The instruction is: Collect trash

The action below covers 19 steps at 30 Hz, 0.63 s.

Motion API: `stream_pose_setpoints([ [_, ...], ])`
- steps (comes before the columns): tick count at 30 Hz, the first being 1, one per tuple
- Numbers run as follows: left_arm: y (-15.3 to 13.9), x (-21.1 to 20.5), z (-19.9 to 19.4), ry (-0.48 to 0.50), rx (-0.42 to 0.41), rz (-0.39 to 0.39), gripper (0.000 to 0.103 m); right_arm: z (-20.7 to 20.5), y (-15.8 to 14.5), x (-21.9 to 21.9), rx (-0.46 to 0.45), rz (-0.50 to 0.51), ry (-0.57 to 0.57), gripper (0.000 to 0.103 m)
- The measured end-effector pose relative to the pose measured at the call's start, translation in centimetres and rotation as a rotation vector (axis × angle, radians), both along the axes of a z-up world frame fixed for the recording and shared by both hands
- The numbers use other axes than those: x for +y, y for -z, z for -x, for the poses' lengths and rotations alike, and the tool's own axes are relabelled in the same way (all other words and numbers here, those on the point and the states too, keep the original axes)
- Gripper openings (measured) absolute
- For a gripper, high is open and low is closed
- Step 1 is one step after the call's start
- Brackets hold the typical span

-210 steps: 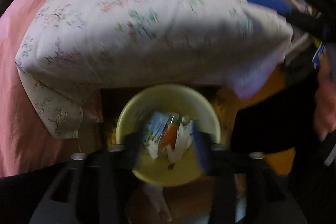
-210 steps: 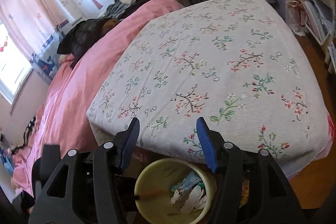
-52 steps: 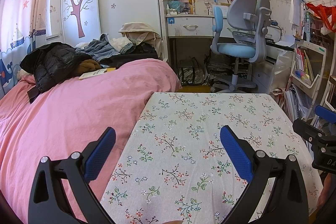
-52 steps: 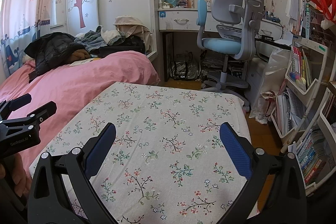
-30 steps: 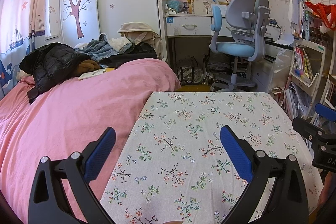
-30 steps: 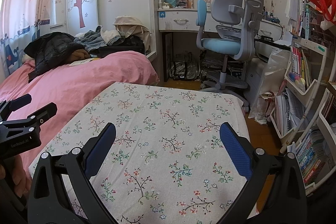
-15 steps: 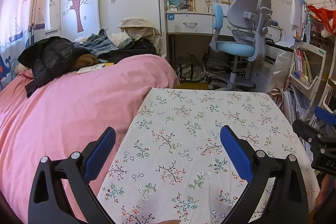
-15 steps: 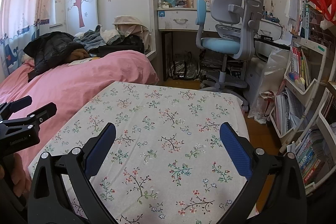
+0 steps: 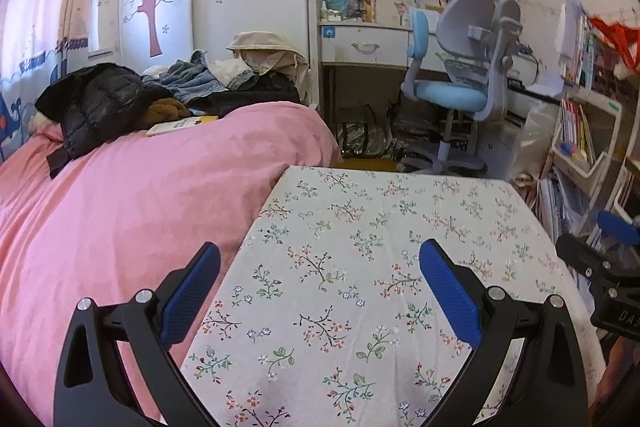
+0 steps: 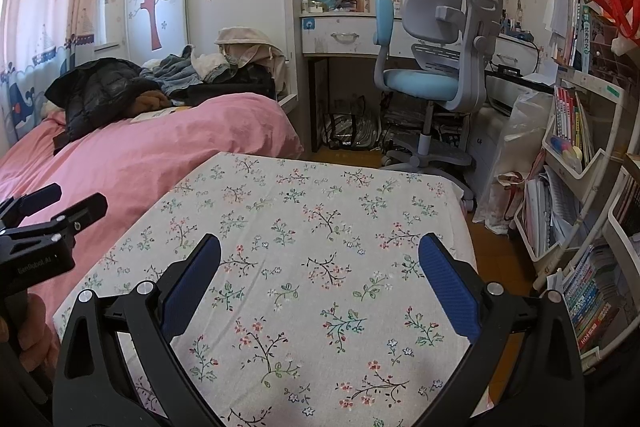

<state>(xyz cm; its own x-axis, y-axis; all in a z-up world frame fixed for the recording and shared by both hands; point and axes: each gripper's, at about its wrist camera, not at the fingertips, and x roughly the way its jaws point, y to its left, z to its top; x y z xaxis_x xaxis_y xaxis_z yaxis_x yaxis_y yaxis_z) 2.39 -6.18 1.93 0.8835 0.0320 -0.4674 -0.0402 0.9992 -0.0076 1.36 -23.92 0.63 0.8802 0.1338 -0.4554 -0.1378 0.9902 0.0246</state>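
With both grippers level over the flowered cloth [image 9: 360,267], I see my left gripper [image 9: 320,291] spread wide and empty, and my right gripper [image 10: 320,287] likewise. No trash or bin shows in either view, so I cannot tell where they are. I judge the best move is scanning slowly downward, jaws apart, before committing.

Out of sight in both wrist views, so nothing to tell of colour, shape or pose of any trash. In frame instead: flat tabletop draped in white cloth printed with small flowering sprigs [image 9: 360,247], level, smooth.
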Motion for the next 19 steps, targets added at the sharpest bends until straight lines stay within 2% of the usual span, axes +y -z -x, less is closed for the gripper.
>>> stream_pose_setpoints([
  [4, 0.1, 0.3, 0.3, -0.012, -0.022, 0.033, 0.095, 0.0, 0.2, -0.1, 0.003, 0.001, -0.001, 0.096],
  [8, 0.1, -0.4, 0.4, -0.014, -0.025, -0.030, 0.095, -0.1, 0.5, -0.1, 0.005, 0.001, -0.001, 0.096],
  [14, 0.6, -1.0, -0.9, 0.014, 0.078, -0.087, 0.095, -0.1, 0.7, -0.2, 0.007, 0.002, 0.000, 0.096],
  [19, 0.9, -0.9, -1.0, 0.036, 0.108, -0.061, 0.095, -0.2, 0.7, -0.1, 0.007, 0.001, 0.001, 0.096],
])
